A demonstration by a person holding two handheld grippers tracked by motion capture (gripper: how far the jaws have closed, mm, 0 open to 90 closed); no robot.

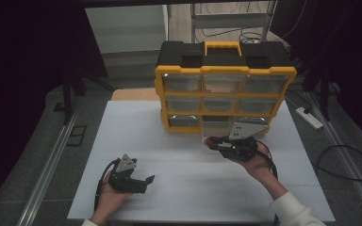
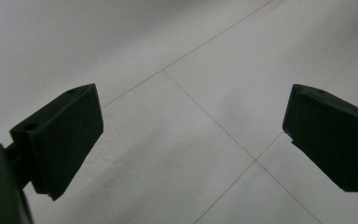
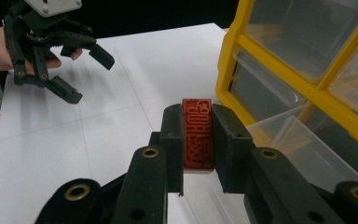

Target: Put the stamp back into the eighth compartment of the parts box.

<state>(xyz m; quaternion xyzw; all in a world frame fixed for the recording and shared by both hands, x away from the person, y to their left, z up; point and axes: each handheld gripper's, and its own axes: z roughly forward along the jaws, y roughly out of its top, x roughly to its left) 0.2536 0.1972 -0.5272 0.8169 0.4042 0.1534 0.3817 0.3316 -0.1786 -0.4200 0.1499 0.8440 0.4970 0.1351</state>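
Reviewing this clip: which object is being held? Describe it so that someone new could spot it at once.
Find the yellow and black drawer organizer at the table's far side. Just in front of its bottom row, the right hand-held gripper is shut on a small red block. It is the scene's one red item, with raised carved characters on its face.

I see a red block [image 3: 197, 135] carved with raised patterning, black right hand-held gripper [image 3: 198, 140] jaws, yellow-and-black organizer [image 1: 224, 84] with clear drawers, white surface [image 1: 169, 150] with thin lines

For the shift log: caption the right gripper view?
Right gripper clamps a red stamp beside the organizer's open drawer.
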